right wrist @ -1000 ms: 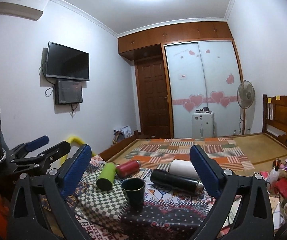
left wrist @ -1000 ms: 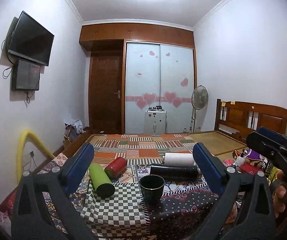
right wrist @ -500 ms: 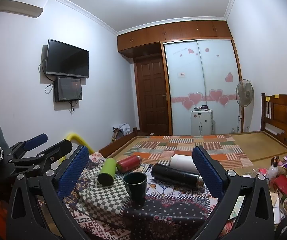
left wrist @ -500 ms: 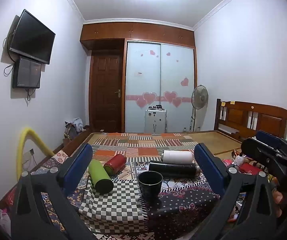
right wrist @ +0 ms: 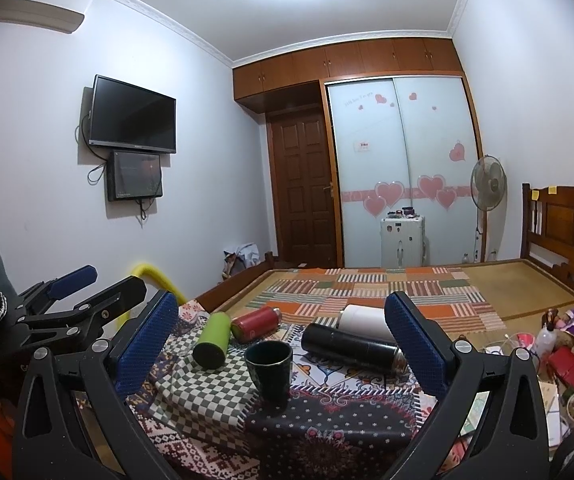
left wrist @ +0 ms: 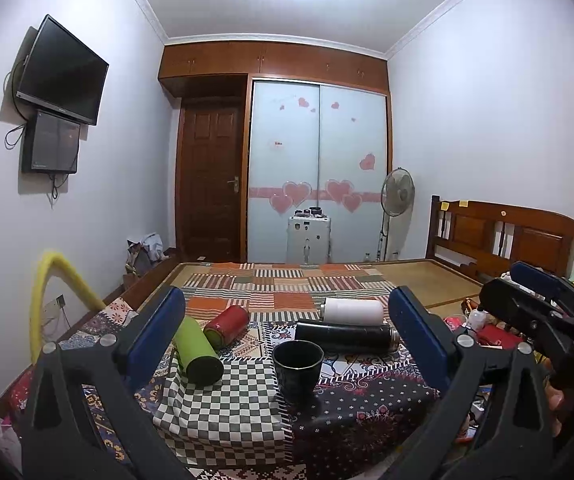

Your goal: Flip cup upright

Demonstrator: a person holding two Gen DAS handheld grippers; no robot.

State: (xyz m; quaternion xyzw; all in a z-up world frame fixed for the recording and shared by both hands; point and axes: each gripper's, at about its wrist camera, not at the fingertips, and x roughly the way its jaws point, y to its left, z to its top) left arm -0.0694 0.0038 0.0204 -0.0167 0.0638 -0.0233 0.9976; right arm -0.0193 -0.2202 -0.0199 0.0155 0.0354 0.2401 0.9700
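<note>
The dark cup [left wrist: 298, 365] is found standing upright, mouth upward, on the patterned cloth [left wrist: 351, 412] near the front edge of the covered surface, just beside the checked cloth [left wrist: 223, 400]. The task is therefore judged to be complete as far as the cup is concerned; no contact with either tool is observed.

The left gripper [left wrist: 287, 344] is held wide open, its blue pads [left wrist: 155, 332] well apart on either side of the cup, and nothing is gripped. The right gripper [right wrist: 283, 344] is likewise held wide open and empty. Both are kept back from the cup and level with it (a posture judged consistent with clearance after a release, so that the cup is not knocked).

Four other vessels are recorded lying on their sides behind the cup: a green bottle [left wrist: 198, 346] resting partly on the checked cloth, a red bottle [left wrist: 227, 326] touching or just beside it, a black flask [left wrist: 345, 336] and a white bottle [left wrist: 353, 311] behind that. Their horizontal position is judged to be incidental to the task stated.

A risk is noted: the cloth is soft and rumpled, so the cup's footing may be less firm than on a hard surface.
</note>
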